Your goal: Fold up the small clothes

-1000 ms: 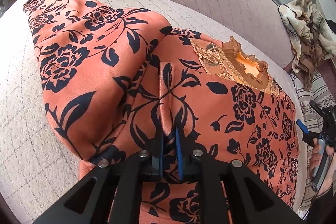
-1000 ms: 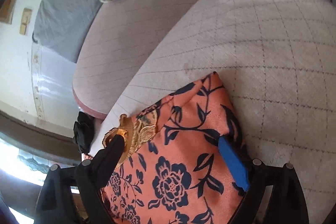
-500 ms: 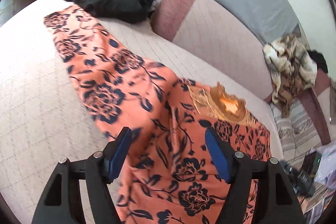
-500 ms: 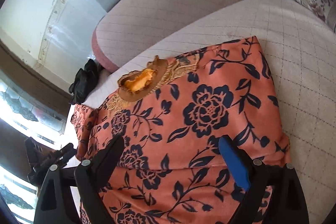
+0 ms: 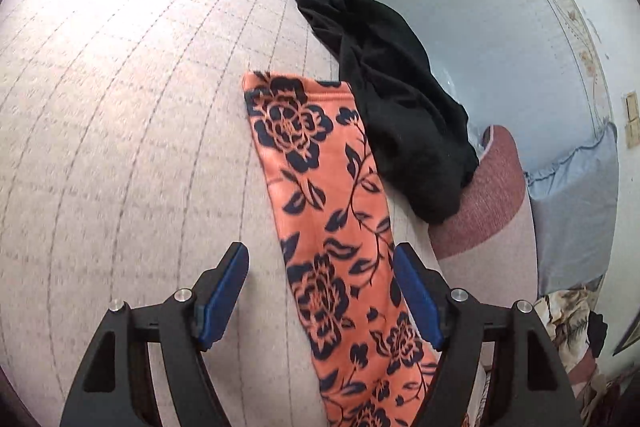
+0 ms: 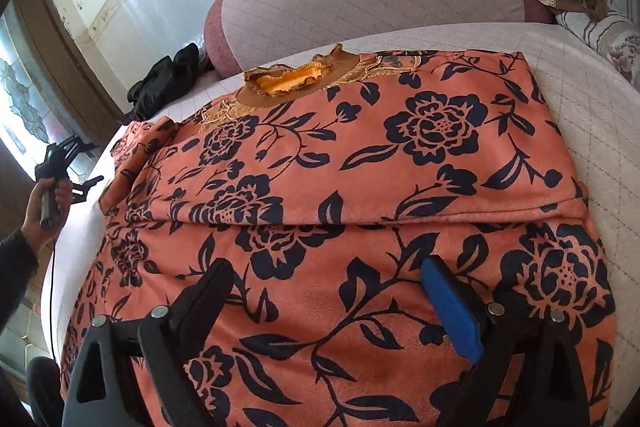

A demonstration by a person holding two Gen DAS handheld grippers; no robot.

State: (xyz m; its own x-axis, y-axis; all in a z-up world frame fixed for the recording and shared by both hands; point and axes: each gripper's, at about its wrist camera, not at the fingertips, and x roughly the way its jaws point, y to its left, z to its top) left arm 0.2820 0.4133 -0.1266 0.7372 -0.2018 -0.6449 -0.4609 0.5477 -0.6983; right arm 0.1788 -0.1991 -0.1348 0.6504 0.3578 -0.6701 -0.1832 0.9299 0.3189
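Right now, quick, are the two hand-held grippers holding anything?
Left hand-held gripper: open, holding nothing; the orange sleeve lies below it.
Right hand-held gripper: open, empty, above the orange floral top.

You have an orange garment (image 6: 360,163) printed with dark navy roses and leafy vines lying flat on the quilted bed (image 5: 120,107); its ruffled brown-and-gold collar (image 6: 296,79) faces the far cushion; the upper part is folded down over the body, its edge running crosswise; one sleeve (image 5: 316,187) stretches out straight and flat, its cuff end beside a heap of black cloth (image 5: 392,107).
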